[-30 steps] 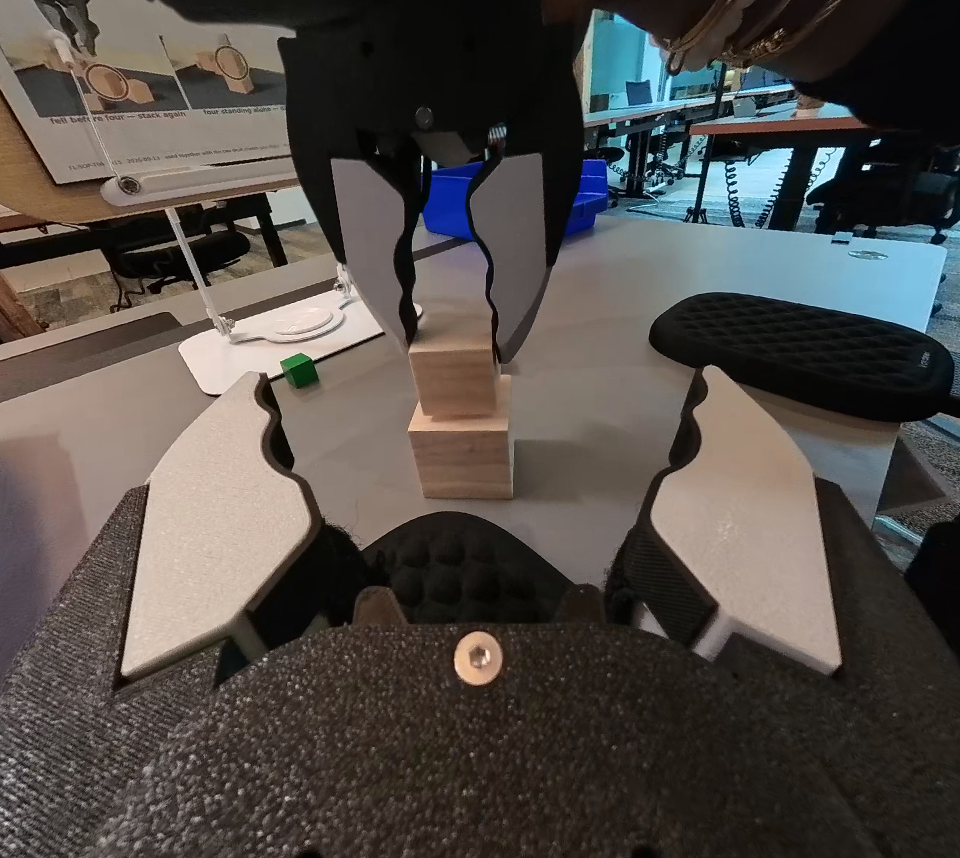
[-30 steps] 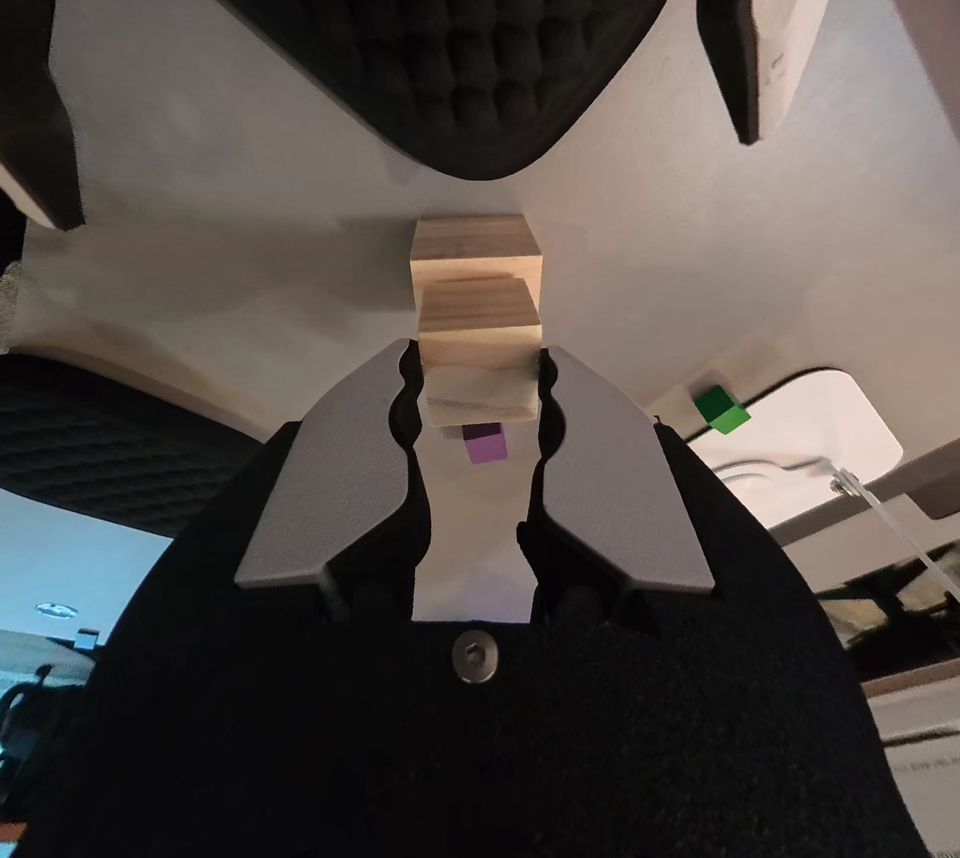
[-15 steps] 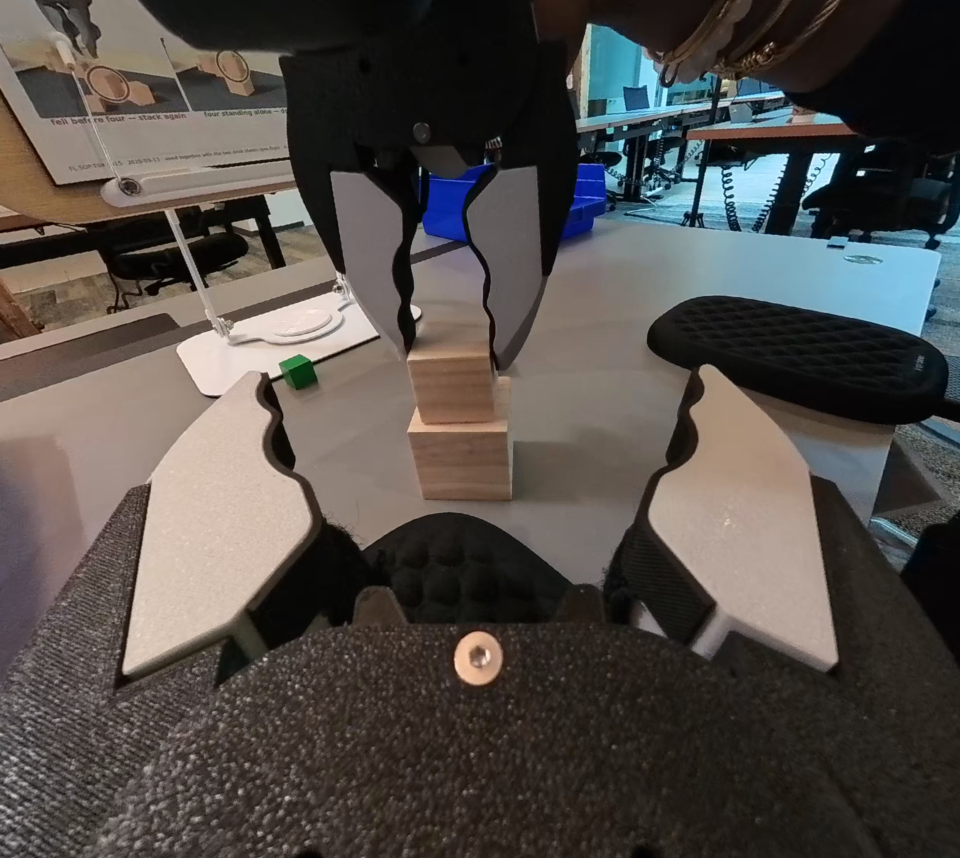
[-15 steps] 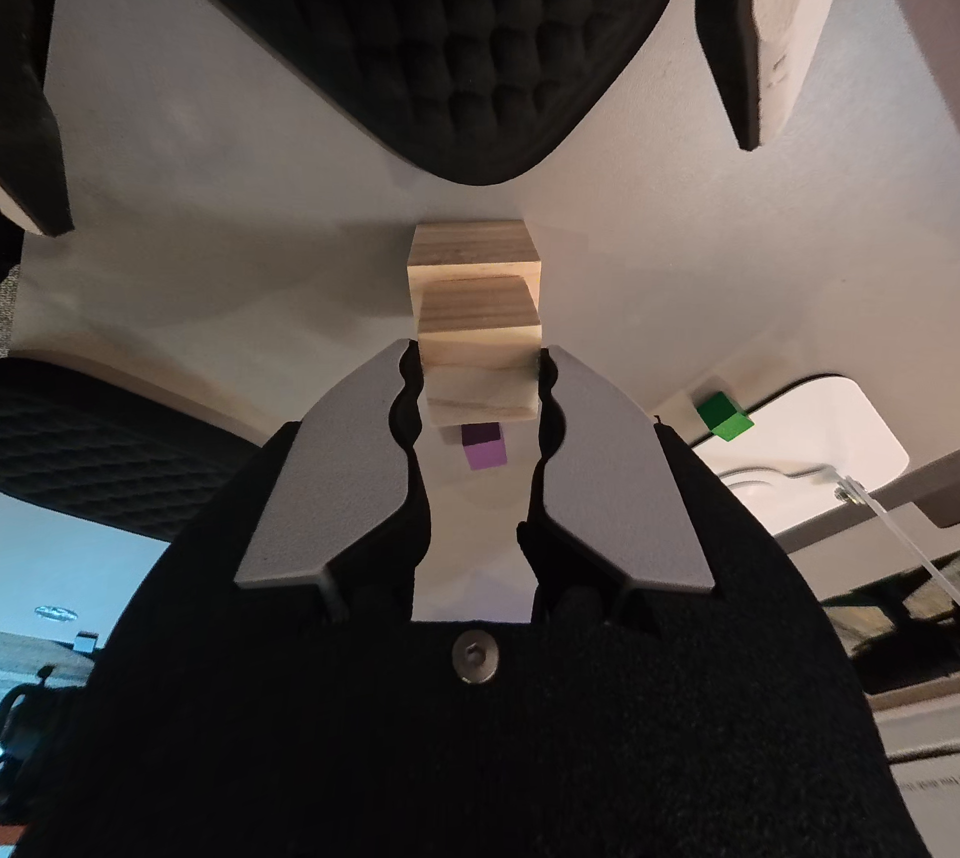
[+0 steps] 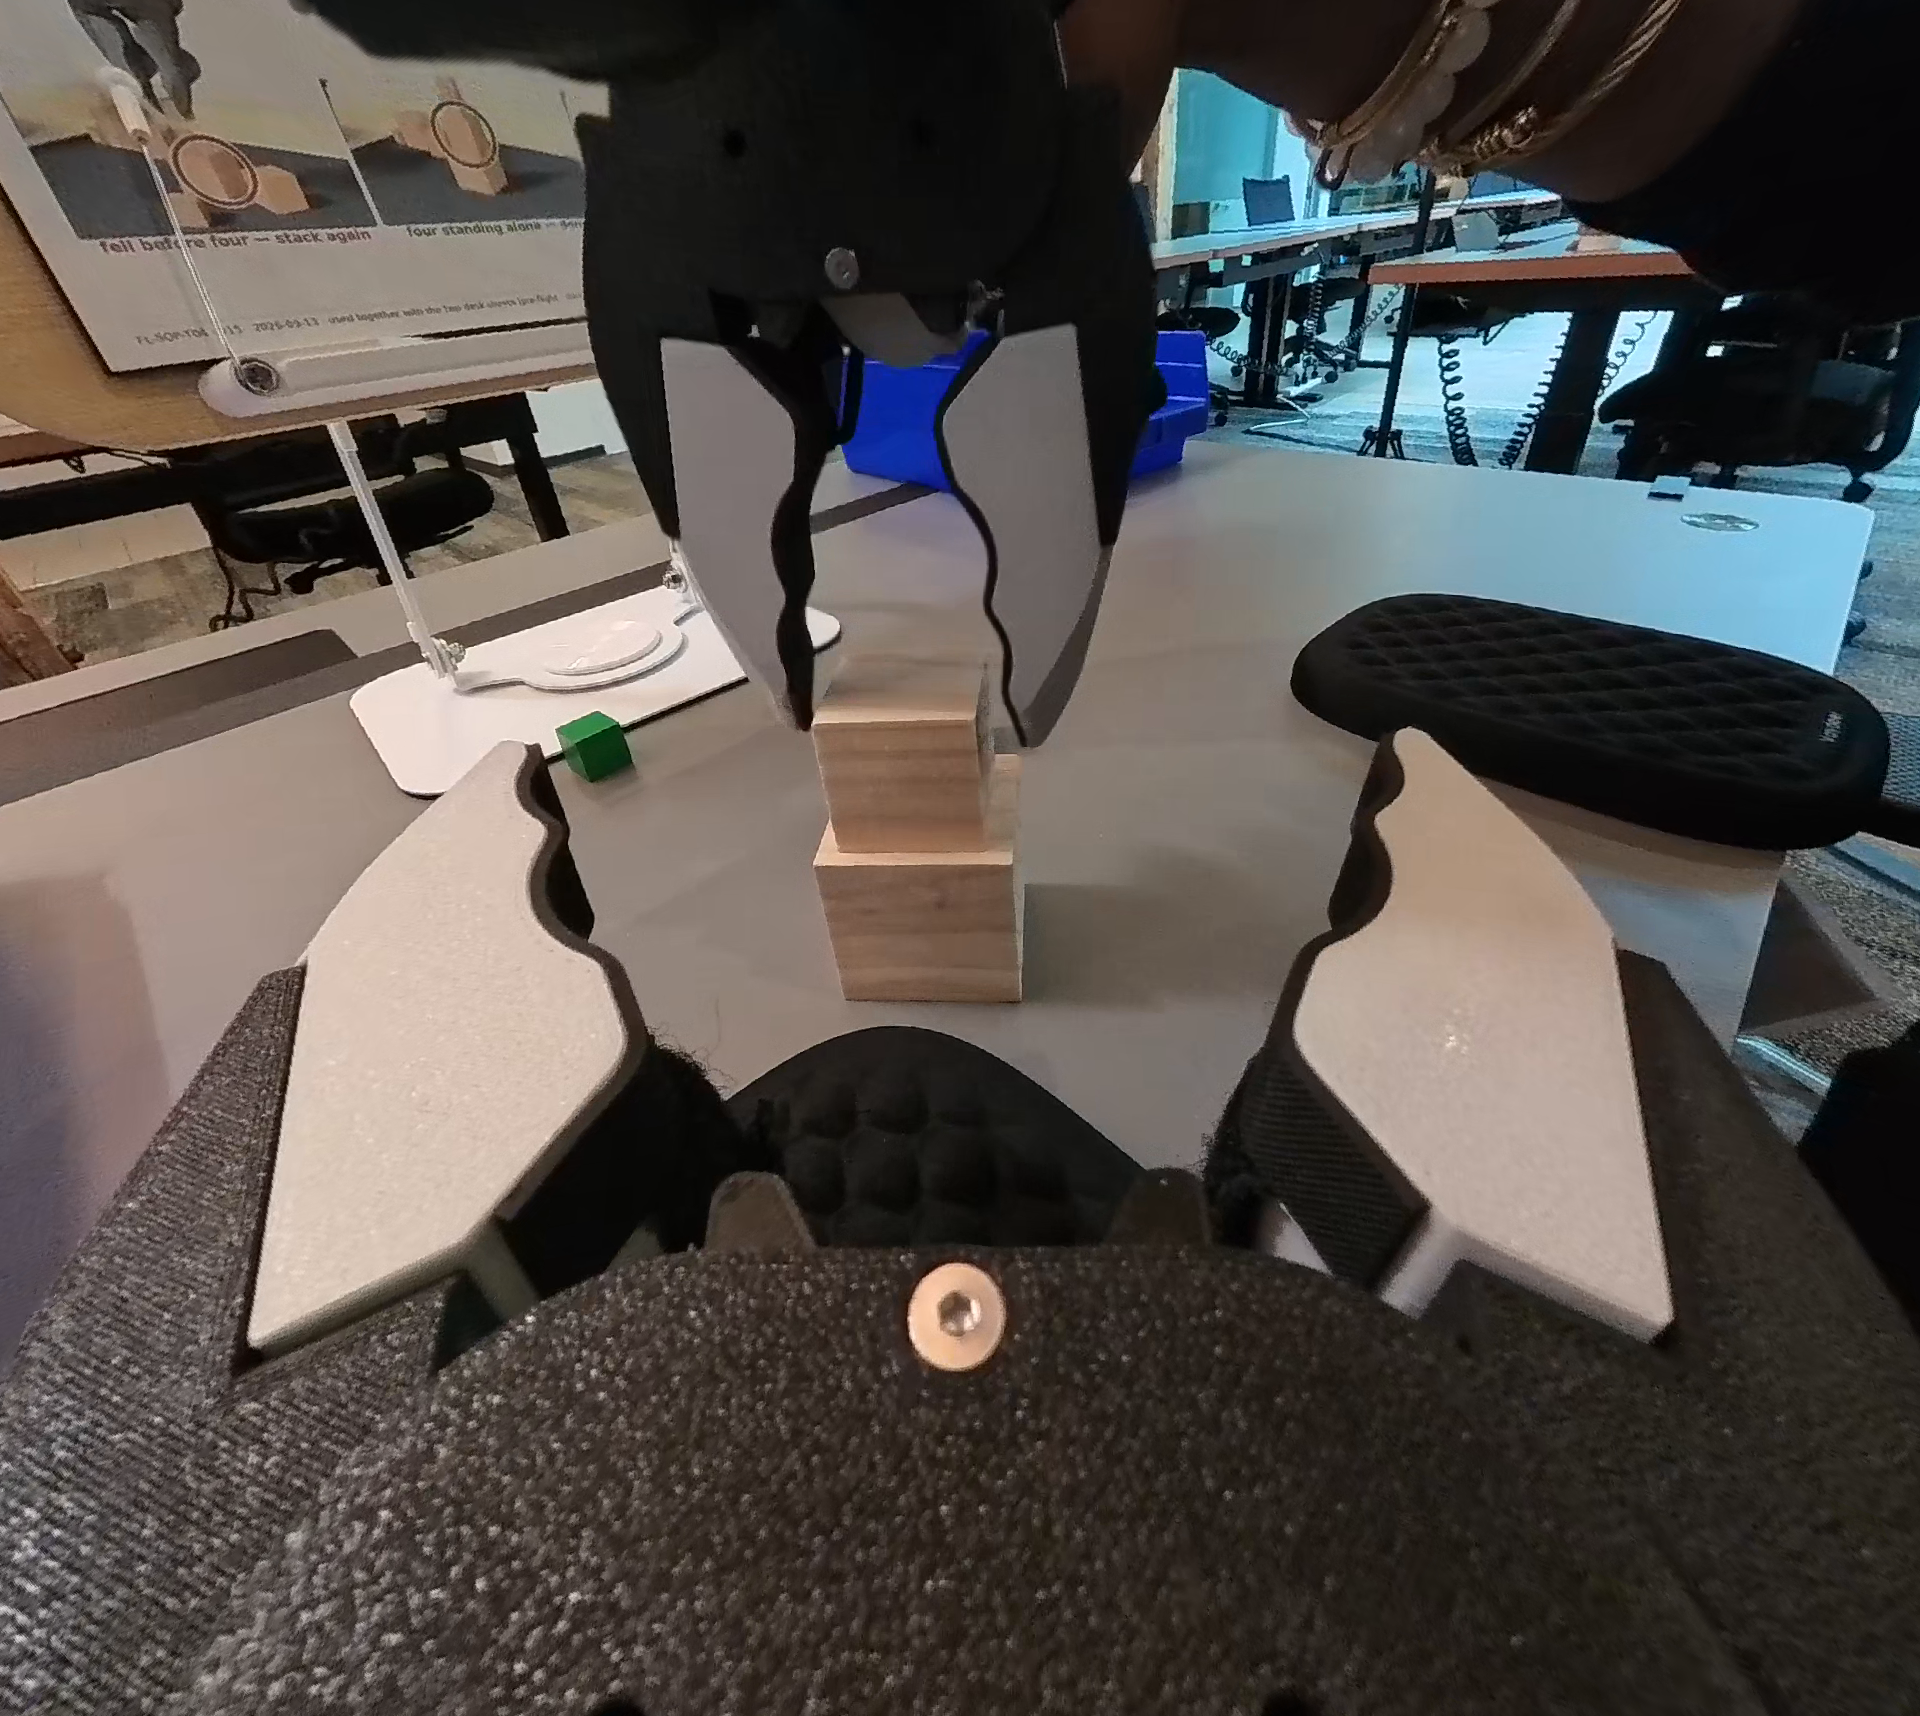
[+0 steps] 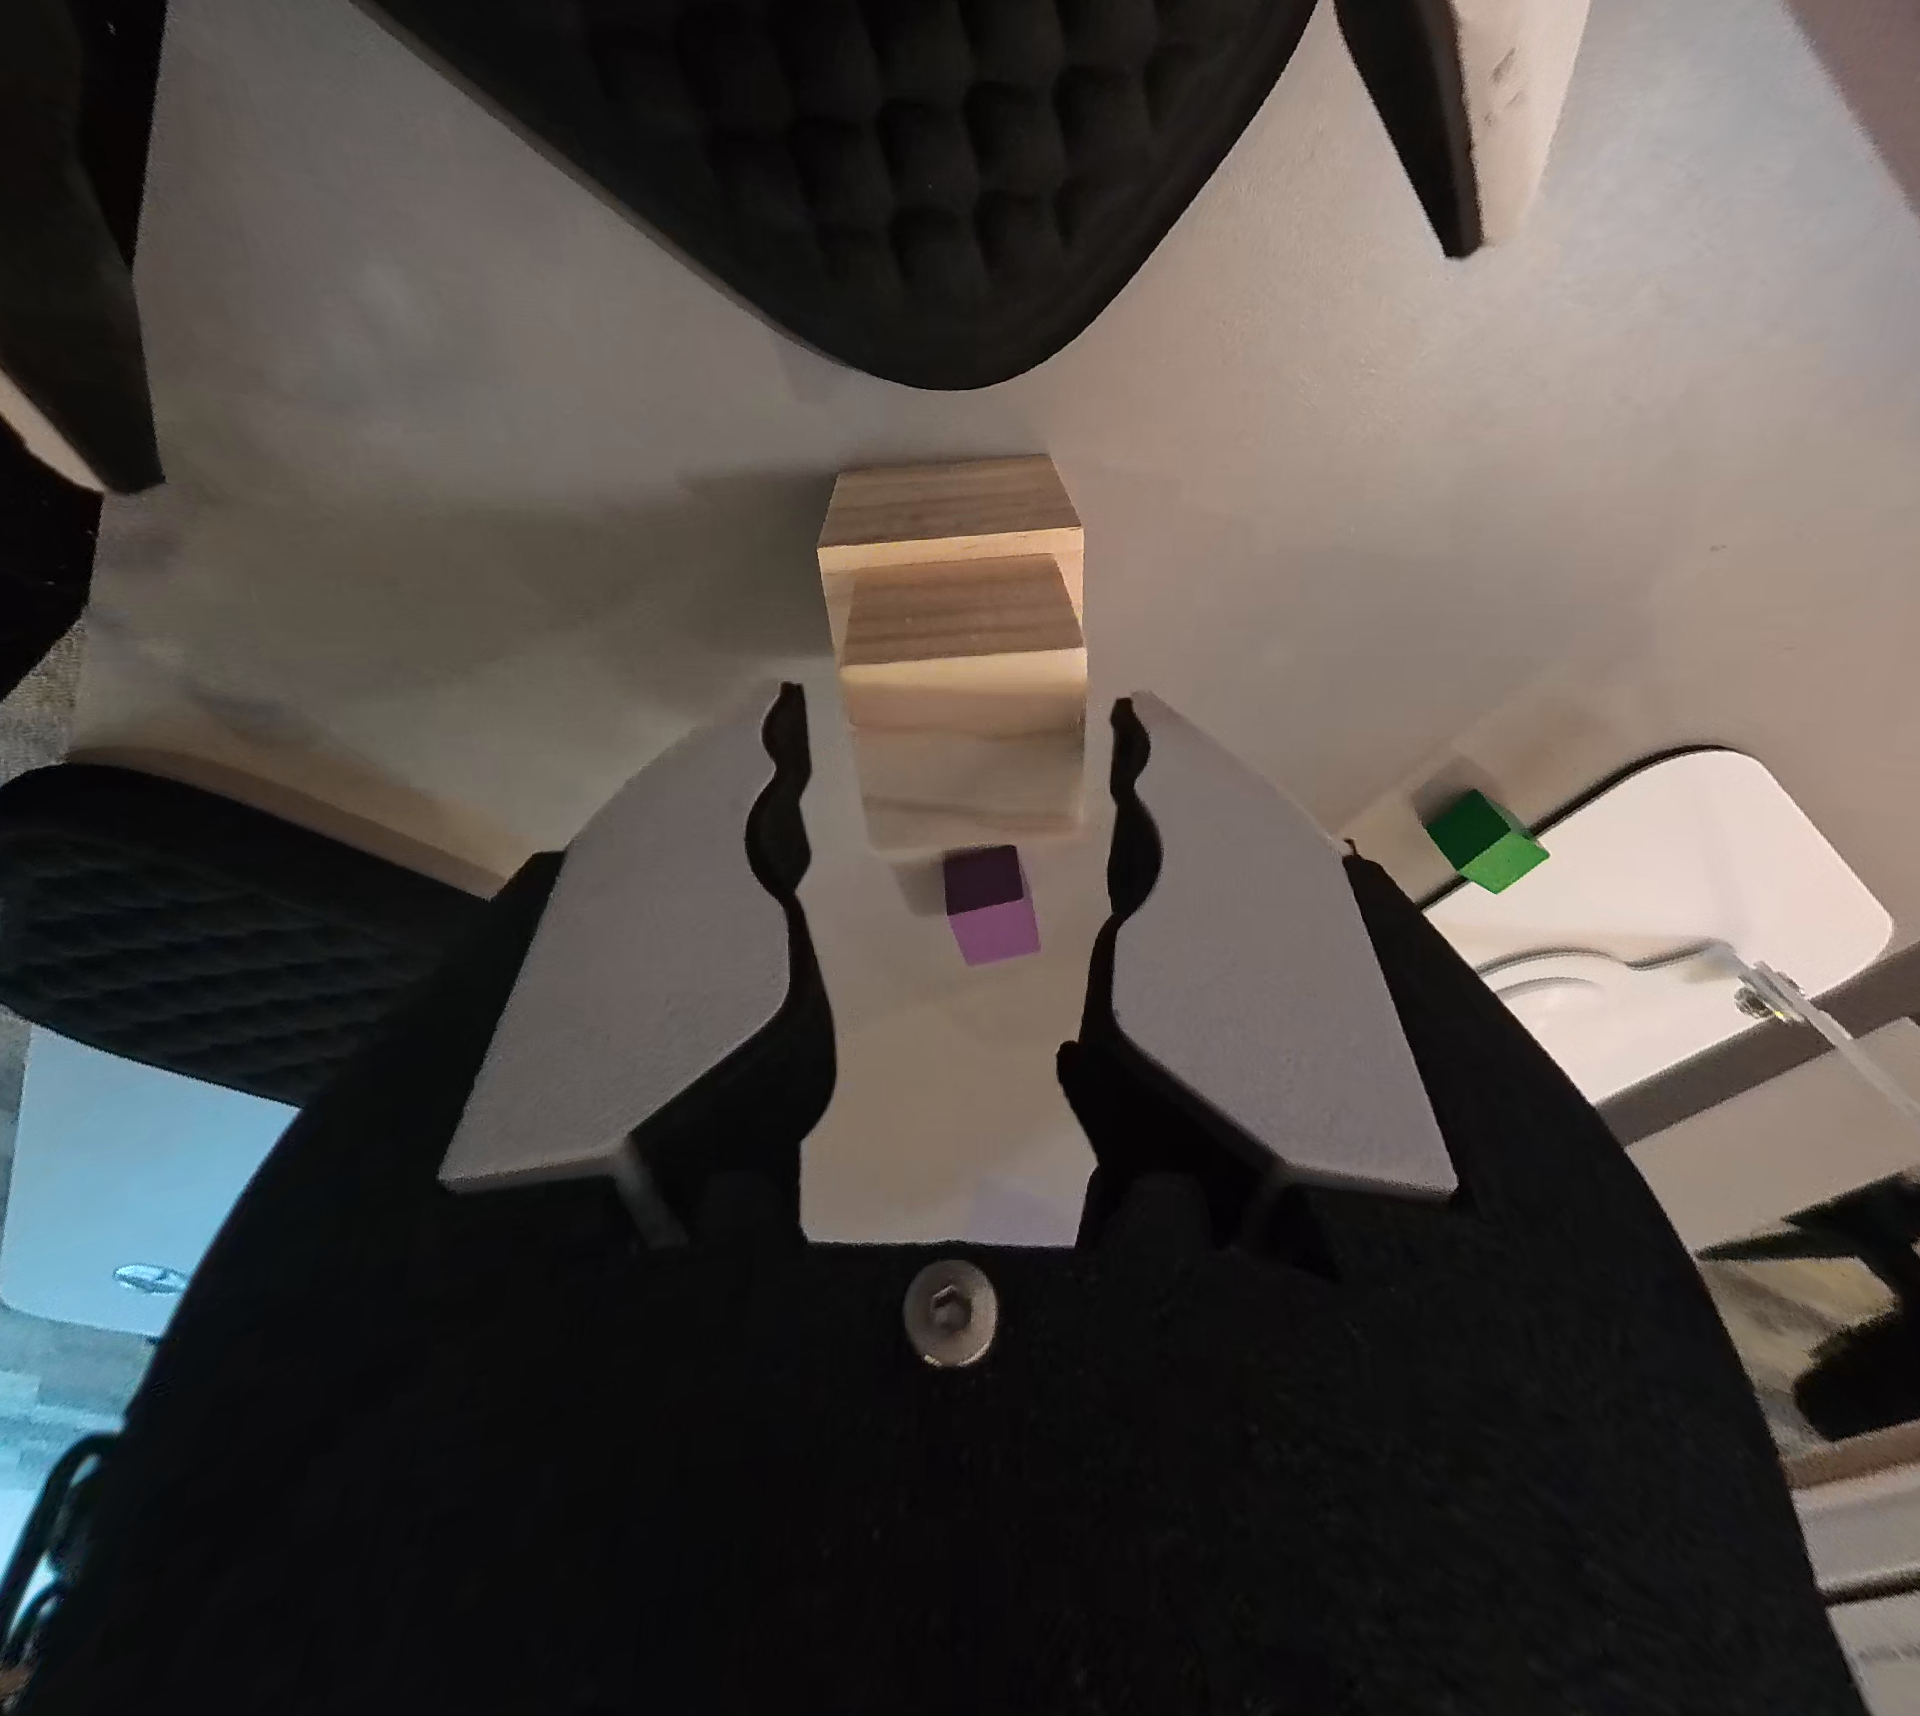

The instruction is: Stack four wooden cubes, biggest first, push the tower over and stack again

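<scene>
A small wooden cube [image 5: 899, 778] rests on a larger wooden cube [image 5: 925, 923] on the grey table [image 5: 1351, 544]. My right gripper [image 5: 909, 726] hangs over the stack from above, its fingers on either side of the small cube's top. In the right wrist view the right gripper [image 6: 956, 702] is open, with a gap between each pad and the small cube [image 6: 961, 627], which sits on the larger cube [image 6: 951, 513]. My left gripper [image 5: 961, 752] is wide open and empty, just in front of the stack. Its fingers [image 6: 1403, 4] show at the top of the right wrist view.
A green cube [image 5: 594, 744] lies left of the stack by a white stand base [image 5: 540, 690]. A purple cube [image 6: 989, 903] lies behind the stack. A black padded rest [image 5: 1579, 721] sits at the right and a blue bin [image 5: 904, 440] at the back. About 7 cm separates my left fingertips from my right.
My right gripper's pads have parted from the small wooden cube, which stays on the larger one. The left gripper has not moved.
</scene>
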A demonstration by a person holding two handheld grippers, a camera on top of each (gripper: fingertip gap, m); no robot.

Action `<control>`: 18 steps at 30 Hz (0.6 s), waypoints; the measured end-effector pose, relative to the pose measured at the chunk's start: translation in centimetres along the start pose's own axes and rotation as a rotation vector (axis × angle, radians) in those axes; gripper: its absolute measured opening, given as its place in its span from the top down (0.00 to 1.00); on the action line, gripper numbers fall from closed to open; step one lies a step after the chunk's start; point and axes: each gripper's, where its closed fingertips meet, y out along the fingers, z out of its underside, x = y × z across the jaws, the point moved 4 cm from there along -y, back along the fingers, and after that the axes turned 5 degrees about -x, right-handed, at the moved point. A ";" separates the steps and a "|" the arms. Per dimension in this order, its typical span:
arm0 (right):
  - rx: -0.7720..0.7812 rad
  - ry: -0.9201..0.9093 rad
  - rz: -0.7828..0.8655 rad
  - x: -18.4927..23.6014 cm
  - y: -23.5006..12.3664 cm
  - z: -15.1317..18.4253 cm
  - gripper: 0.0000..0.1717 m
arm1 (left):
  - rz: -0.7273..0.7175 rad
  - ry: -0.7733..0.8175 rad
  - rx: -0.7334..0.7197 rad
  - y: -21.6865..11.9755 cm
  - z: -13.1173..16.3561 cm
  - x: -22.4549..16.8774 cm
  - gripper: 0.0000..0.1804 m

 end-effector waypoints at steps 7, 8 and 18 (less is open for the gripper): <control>-0.084 0.028 0.039 0.1 -2.3 2.0 0.59 | 0.000 0.000 -0.003 0.0 0.0 0.0 0.23; -0.091 0.021 0.062 -0.1 -2.6 2.8 0.59 | 0.001 0.000 -0.002 0.0 0.0 0.0 0.23; -0.112 -0.060 0.076 0.3 2.3 11.0 0.71 | 0.000 0.003 -0.004 0.0 0.0 0.0 0.24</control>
